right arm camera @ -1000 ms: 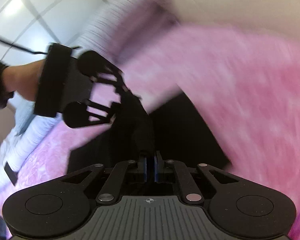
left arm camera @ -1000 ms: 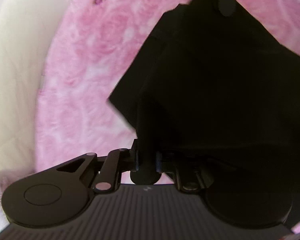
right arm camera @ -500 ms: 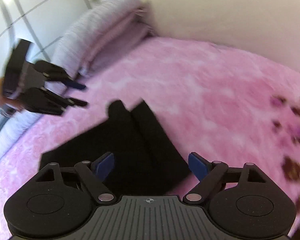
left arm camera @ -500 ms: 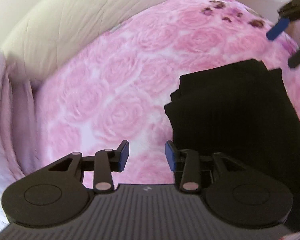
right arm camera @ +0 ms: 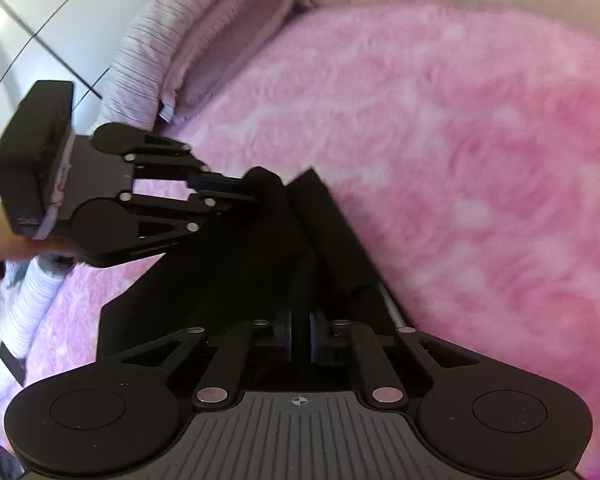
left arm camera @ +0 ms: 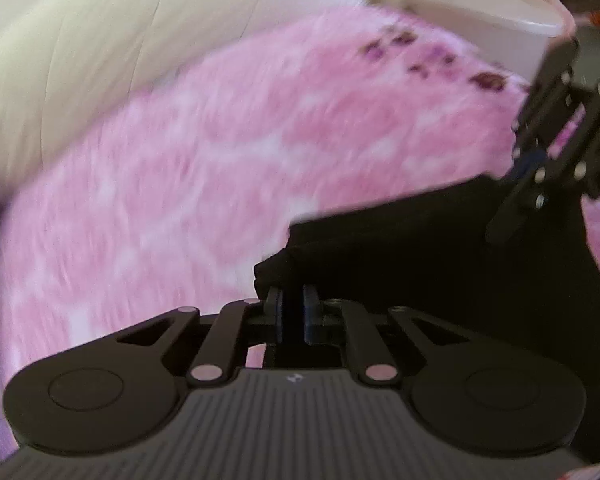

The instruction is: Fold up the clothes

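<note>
Nearest the left wrist camera, the left claw (left arm camera: 291,304) had its two pads drawn in to a narrow slot, pinching a bunched corner of the black, soft cloth garment (left arm camera: 440,280). In the right wrist view the right claw (right arm camera: 300,334) stood the same way, its pads close together with a dark fold of the same garment between them. So each claw held a corner or edge of the one piece.

The garment lay on the fluffy pink rose-patterned bed cover (right arm camera: 480,160), already several layers thick: long doubled bands ran away from the right claw, with a rolled edge beside them. As a judgement, the folding was part way along, with both claws gripping for another fold or to carry the piece; whether one more fold would finish it, the pictures do not settle. The outline was a narrow slanted shape, not a neat square.

The right view showed the length of the garment, its layered bands, the left claw from outside with a bare wrist behind it, a striped lilac pillow (right arm camera: 148,52) and pale panelled doors (right arm camera: 32,12) beyond. The left view, smeared by motion, showed none of that; it gave instead the cream padded headboard (left arm camera: 80,52), dark purplish marks (left arm camera: 420,60) on the far cover, and a round whitish object (left arm camera: 480,12) past the bed's edge.
</note>
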The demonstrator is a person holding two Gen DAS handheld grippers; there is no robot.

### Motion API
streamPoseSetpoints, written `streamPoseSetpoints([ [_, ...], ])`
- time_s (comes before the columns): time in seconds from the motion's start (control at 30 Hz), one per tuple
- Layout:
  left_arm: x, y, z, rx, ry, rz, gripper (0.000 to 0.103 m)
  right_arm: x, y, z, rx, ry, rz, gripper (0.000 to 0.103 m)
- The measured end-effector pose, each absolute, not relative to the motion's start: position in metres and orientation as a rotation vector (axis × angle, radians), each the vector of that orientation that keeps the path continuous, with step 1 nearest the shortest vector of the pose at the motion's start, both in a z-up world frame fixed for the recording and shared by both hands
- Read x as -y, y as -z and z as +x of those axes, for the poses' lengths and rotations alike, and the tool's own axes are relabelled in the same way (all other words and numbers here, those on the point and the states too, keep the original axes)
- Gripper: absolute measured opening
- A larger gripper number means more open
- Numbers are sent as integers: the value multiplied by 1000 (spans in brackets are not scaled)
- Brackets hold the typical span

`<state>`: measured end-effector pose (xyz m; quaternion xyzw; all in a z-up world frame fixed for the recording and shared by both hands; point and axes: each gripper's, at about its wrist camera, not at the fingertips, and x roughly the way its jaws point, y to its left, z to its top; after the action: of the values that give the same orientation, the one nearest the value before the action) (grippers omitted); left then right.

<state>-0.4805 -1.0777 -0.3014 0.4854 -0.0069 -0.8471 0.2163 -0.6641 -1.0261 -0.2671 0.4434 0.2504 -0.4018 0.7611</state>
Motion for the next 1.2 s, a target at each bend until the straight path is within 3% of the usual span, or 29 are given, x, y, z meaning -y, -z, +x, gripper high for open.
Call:
streamPoseSetpoints([
  [0.13,1082,326,-495,26,2328,1382,14,1023,286,-681,-518,912,1051,8],
  [0.2,1089,332,-493,-15,2295,1359,33,1028,299,-687,-502,909,1080,9],
  [0.27,1099,323,-479,-121,2269,1296,36,1030,297,-689,-504,894,1053,11],
  [0.37,1100,311,-459,-132,2208,1275,35,1019,276,-685,-544,955,924,17],
  [0.47,1093,298,-437,-89,2108,1278,27,1005,256,-678,-570,1030,814,17],
  [0.63,1073,280,-384,-226,1998,1220,27,987,247,-650,-525,917,769,17],
  [0.83,999,277,-327,-395,1844,1220,27,994,296,-627,-673,830,787,17],
  [1.1,898,285,-283,-694,1623,1083,29,982,268,-601,-768,901,640,18],
  [1.2,886,285,-280,-720,1615,1030,29,979,268,-581,-820,812,666,17],
])
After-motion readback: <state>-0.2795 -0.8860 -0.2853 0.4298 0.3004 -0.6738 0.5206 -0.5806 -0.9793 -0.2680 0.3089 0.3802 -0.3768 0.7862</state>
